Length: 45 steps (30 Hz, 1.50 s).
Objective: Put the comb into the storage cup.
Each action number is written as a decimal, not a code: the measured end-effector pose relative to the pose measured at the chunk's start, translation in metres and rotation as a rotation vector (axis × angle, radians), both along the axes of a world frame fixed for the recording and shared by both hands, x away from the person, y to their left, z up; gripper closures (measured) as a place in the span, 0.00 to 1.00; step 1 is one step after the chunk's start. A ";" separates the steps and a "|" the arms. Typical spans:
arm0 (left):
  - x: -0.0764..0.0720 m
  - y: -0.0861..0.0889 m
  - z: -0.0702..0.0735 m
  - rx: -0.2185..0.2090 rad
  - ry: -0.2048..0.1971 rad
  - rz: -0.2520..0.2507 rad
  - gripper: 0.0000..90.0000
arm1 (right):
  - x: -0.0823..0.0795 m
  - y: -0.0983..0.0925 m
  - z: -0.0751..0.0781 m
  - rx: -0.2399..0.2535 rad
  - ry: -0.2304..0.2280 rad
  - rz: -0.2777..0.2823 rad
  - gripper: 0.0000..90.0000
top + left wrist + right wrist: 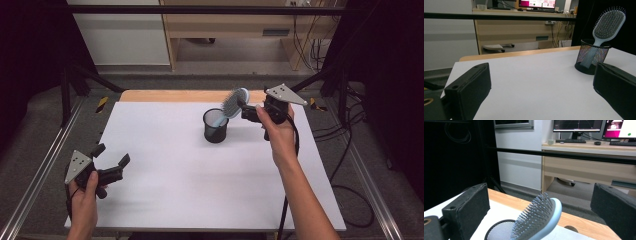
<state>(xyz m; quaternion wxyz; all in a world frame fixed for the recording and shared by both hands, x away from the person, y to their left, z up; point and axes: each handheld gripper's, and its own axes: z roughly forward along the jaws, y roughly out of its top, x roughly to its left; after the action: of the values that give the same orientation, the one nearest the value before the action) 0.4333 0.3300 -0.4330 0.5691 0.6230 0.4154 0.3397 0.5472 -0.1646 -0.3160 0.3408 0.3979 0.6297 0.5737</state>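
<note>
Right hand-held gripper (248, 111) spread beside hairbrush (234, 103), apparently apart, handle in mesh cup (215, 127)

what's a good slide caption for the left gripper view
Open left gripper faces a hairbrush standing handle-down in a black mesh cup.

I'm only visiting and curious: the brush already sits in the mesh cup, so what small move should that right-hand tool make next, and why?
Probably back the right gripper straight away from the hairbrush. Its jaws stand open with the brush head between them, untouched, and the handle already rests inside the mesh cup, leaning on the rim. Pulling away gently should avoid tipping it. The left gripper waits open, far off.
</note>
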 end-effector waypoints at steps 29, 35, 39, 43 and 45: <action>-0.012 0.004 0.001 0.002 -0.001 -0.009 0.02 | -0.020 -0.032 -0.006 -0.018 -0.043 -0.032 0.05; -0.013 0.008 0.000 -0.008 0.005 -0.005 0.02 | -0.028 -0.040 -0.006 -0.010 -0.047 -0.022 0.03; -0.013 0.009 -0.001 -0.009 0.008 -0.005 0.02 | -0.034 -0.046 -0.006 -0.022 -0.037 -0.015 0.03; -0.012 0.009 -0.003 -0.009 0.010 -0.006 0.02 | -0.038 -0.052 -0.007 -0.020 -0.033 -0.014 0.03; -0.012 0.009 -0.003 -0.007 0.011 -0.005 0.02 | -0.041 -0.055 -0.007 -0.020 -0.038 -0.019 0.03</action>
<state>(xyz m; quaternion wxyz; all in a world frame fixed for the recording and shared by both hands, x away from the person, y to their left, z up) 0.4217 0.3390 -0.4362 0.5701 0.6238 0.4182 0.3333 0.5065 -0.2199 -0.3232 0.3622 0.3895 0.6251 0.5713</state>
